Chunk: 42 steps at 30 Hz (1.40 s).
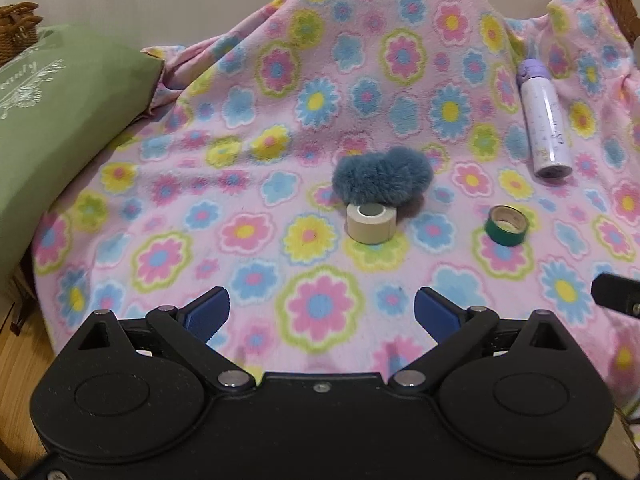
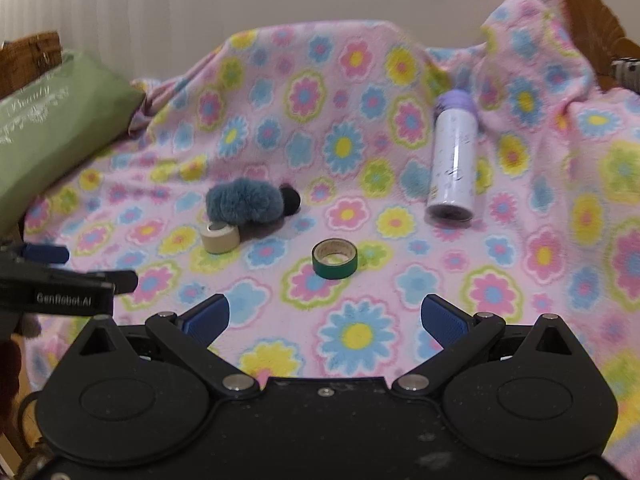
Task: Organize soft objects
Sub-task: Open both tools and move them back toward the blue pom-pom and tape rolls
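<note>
Both grippers were hanging over the pink fleece blanket with the blue, yellow and pink flower print (image 1: 248, 128) (image 2: 360, 128), and neither one had anything in it. The left gripper (image 1: 322, 312) had its jaws spread wide, released, with only blanket showing between the blue pads. Same deal with the right gripper (image 2: 325, 318): jaws apart, nothing between them.

The soft thing here, a fluffy grey-blue fur pom-pom piece (image 1: 382, 176) (image 2: 244, 202), sat about mid-blanket, well ahead of both grippers. From the right wrist view a small black round bit (image 2: 291, 199) poked out at its right end; couldn't tell what that was. A beige roll of tape (image 1: 371, 223) (image 2: 221, 238) lay right in front of the fluff, touching or as good as touching it. A green roll of tape with a brown cardboard core (image 1: 507, 226) (image 2: 334, 259) sat off to the right of that, on its own, apart from both.

Further right and back, a white cylindrical bottle with a lilac cap (image 1: 543, 116) (image 2: 454, 158) lay on its side on the blanket. On the left edge was a green cushion with white embroidered lettering (image 1: 52, 120) (image 2: 52, 128), with a brown wicker basket (image 1: 18, 28) behind it.
</note>
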### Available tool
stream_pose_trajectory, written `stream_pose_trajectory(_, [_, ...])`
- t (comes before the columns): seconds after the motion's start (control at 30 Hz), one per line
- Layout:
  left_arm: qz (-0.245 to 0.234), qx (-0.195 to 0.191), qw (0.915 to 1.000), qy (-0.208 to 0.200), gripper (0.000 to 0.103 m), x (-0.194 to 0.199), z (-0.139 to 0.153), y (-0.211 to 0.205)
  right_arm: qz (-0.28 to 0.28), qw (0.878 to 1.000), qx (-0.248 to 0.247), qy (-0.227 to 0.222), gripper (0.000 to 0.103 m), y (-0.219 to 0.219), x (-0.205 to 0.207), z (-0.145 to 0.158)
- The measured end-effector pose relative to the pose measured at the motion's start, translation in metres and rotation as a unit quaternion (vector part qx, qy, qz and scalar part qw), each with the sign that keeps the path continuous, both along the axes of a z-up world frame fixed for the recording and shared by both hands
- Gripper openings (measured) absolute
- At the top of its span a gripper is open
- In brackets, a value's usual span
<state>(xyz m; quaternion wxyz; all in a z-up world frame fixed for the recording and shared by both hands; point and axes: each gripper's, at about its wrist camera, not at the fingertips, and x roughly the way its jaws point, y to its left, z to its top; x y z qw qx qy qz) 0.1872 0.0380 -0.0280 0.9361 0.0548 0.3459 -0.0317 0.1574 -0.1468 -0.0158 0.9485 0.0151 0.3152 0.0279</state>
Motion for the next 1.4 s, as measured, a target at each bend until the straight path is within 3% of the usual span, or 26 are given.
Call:
stream_pose_trajectory(0.4, [-0.028, 0.031, 0.9987, -0.030, 0.097, 0.057, -0.033, -0.015, 0.020, 0.999, -0.037, 0.031, 0.102, 0.011, 0.073, -0.037])
stream_pose_trajectory(0.63, [-0.040, 0.036, 0.9976, -0.043, 0.097, 0.080, -0.040, -0.029, 0.018, 0.999, -0.043, 0.017, 0.100, 0.008, 0.111, -0.054])
stream_pose_trajectory(0.87, [-0.046, 0.017, 0.9981, -0.039, 0.097, 0.099, -0.054, -0.032, 0.020, 0.999, -0.001, 0.035, 0.067, -0.001, 0.134, -0.071])
stream_pose_trajectory(0.97, [-0.055, 0.013, 0.9978, -0.036, 0.097, 0.105, -0.061, -0.035, 0.014, 0.999, 0.018, 0.036, 0.063, -0.007, 0.136, -0.077])
stream_pose_trajectory(1.07, [-0.060, 0.003, 0.9978, -0.026, 0.097, 0.111, -0.067, -0.035, 0.016, 0.999, 0.017, 0.030, 0.064, -0.005, 0.135, -0.080])
stream_pose_trajectory(1.23, [-0.056, -0.024, 0.9981, 0.000, 0.097, 0.120, -0.073, -0.029, 0.035, 0.999, -0.023, 0.034, 0.081, 0.012, 0.138, -0.083])
stream_pose_trajectory(1.4, [-0.071, -0.031, 0.9969, 0.010, 0.099, 0.122, -0.074, -0.030, 0.044, 0.998, -0.013, 0.042, 0.093, 0.010, 0.141, -0.082])
